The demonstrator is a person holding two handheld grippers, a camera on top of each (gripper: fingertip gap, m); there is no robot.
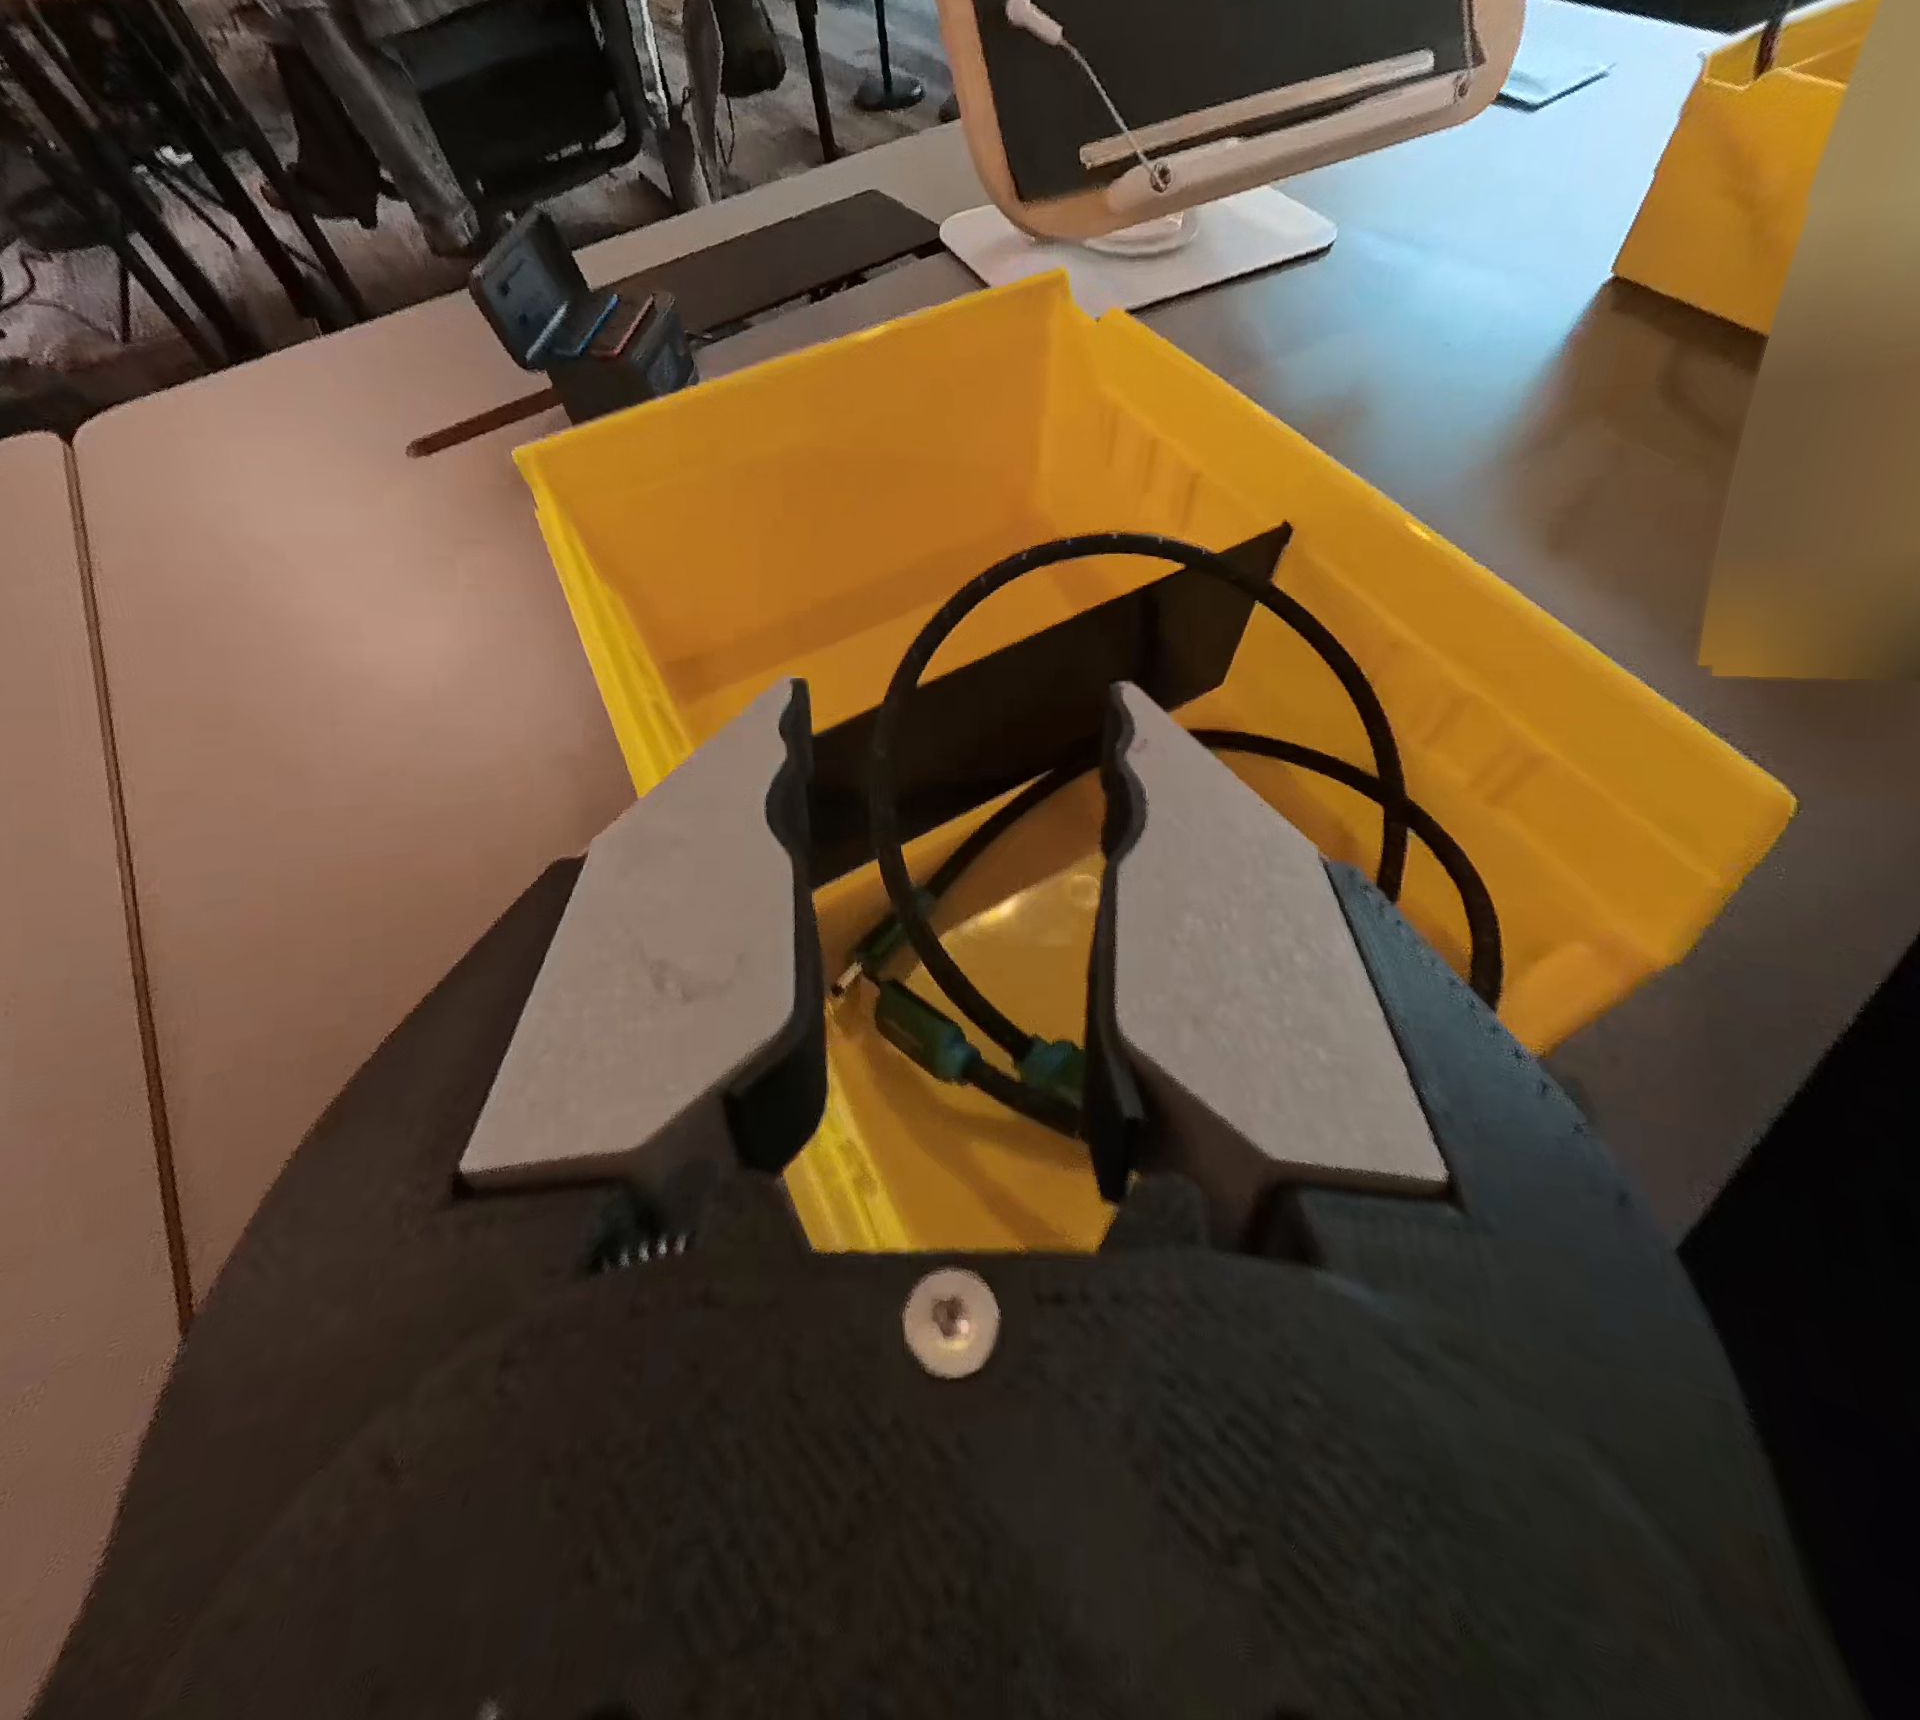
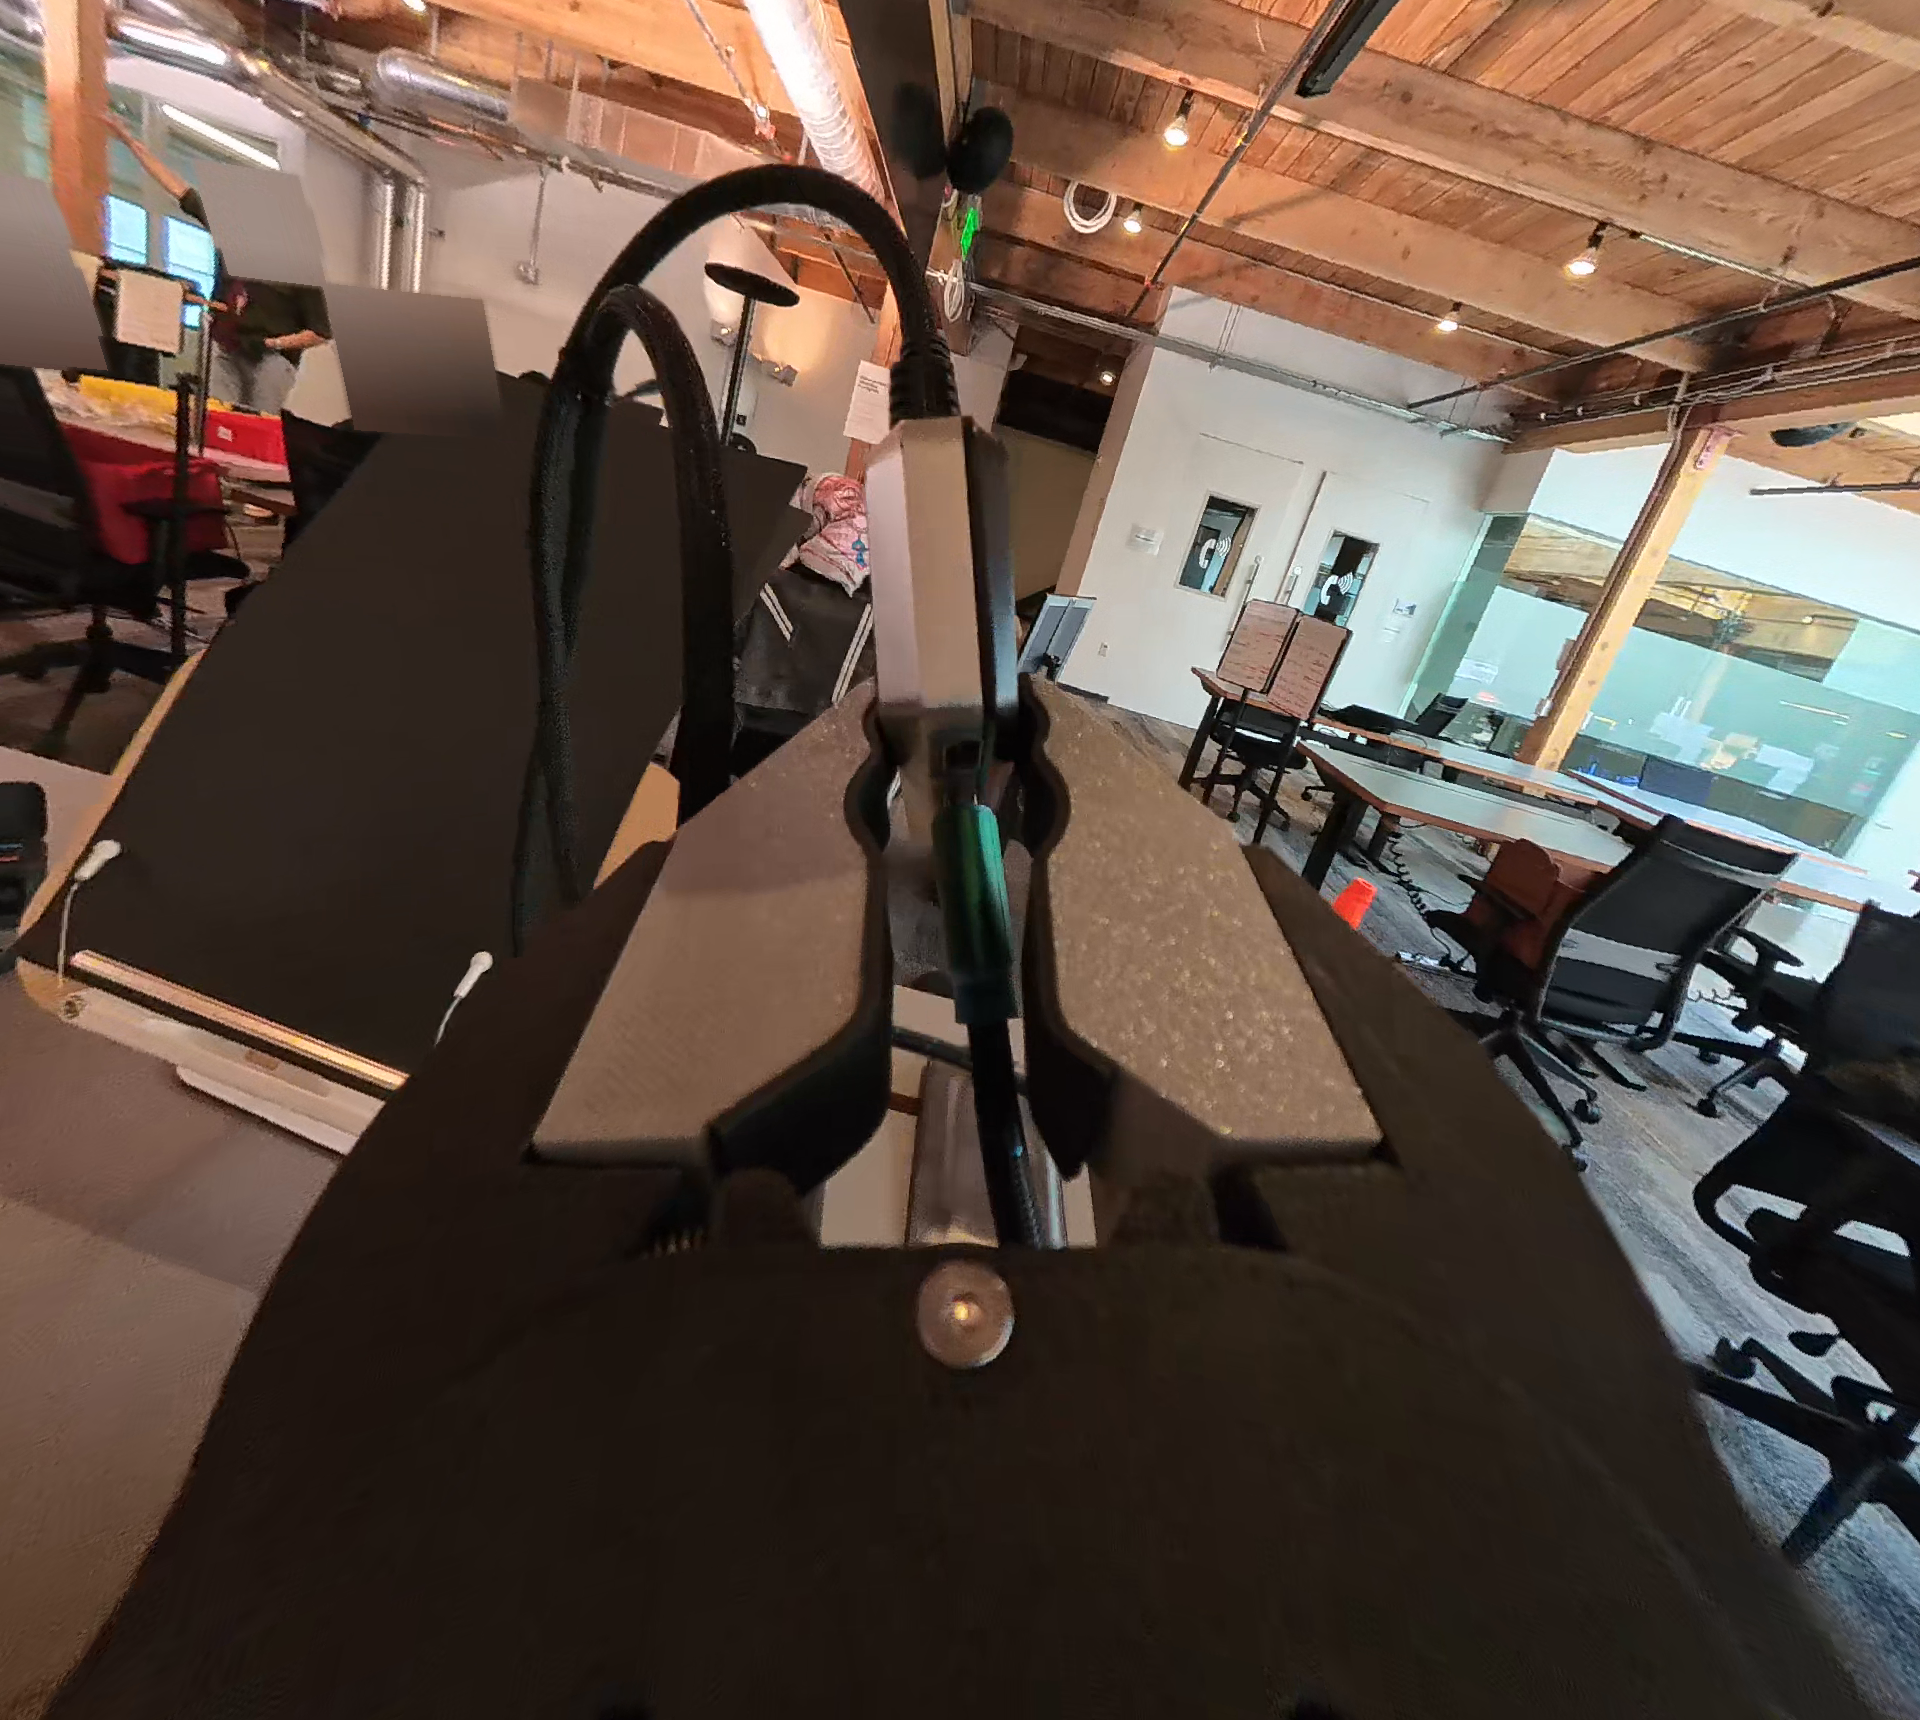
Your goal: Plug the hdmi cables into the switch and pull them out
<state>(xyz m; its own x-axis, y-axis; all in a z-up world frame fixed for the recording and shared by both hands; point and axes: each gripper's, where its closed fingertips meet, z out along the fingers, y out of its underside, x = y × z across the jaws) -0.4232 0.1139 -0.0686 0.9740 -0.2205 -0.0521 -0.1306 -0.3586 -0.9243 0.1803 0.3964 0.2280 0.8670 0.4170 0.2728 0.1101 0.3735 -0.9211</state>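
A: Where is the left gripper (image 1: 951,829)?
B: Spread wide with nothing in it, above the yellow bin (image 1: 1351,621) on the table (image 1: 312,631). A black HDMI cable (image 1: 1039,610) lies coiled inside, beside a black divider (image 1: 1039,704).

A: And the right gripper (image 2: 956,766)?
B: Clamped on the silver switch (image 2: 920,569), held high; a green-ended cable (image 2: 977,932) is plugged into its near end.

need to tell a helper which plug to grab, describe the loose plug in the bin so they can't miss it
Start at the yellow bin on the table, in the near section, on this side of the black divider. Black cable loops there, and the plug lies on the bin floor between the open left gripper's fingers. It is the dark green end of the cable; the rest is black.
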